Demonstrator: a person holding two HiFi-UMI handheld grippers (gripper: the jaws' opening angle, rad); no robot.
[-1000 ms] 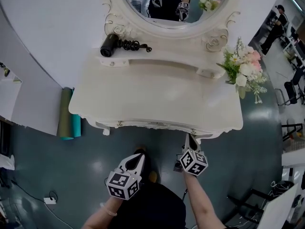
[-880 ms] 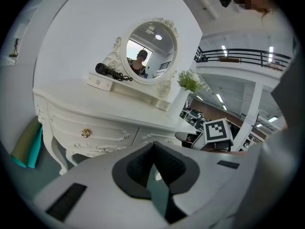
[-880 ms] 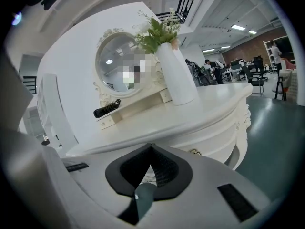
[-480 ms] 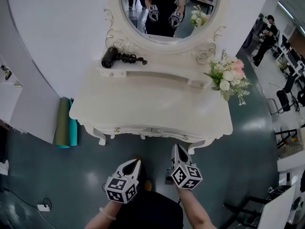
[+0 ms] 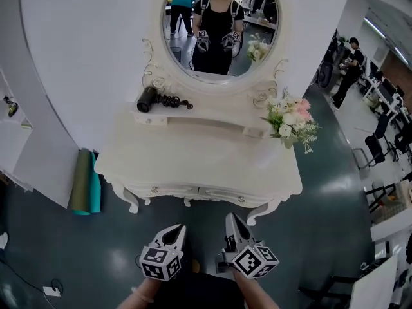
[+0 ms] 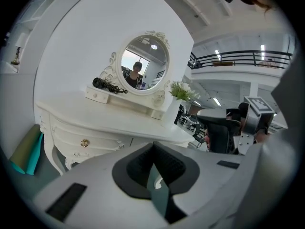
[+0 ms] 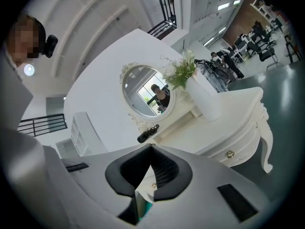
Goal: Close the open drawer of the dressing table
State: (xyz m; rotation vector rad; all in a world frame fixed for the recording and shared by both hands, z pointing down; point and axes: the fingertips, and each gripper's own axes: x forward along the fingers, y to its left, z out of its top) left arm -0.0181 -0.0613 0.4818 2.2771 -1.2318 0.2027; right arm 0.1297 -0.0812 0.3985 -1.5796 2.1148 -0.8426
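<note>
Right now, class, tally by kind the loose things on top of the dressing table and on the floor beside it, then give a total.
Hair dryer: 1
Vase of flowers: 1
Rolls: 2
Total: 4

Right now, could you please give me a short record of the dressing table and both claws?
table: white dressing table, oval mirror at back
drawers: fronts look flush, none seen open
on top: black hair dryer back left, flowers right
left claw: shut, empty, short of the table
right claw: shut, empty, short of the table
</note>
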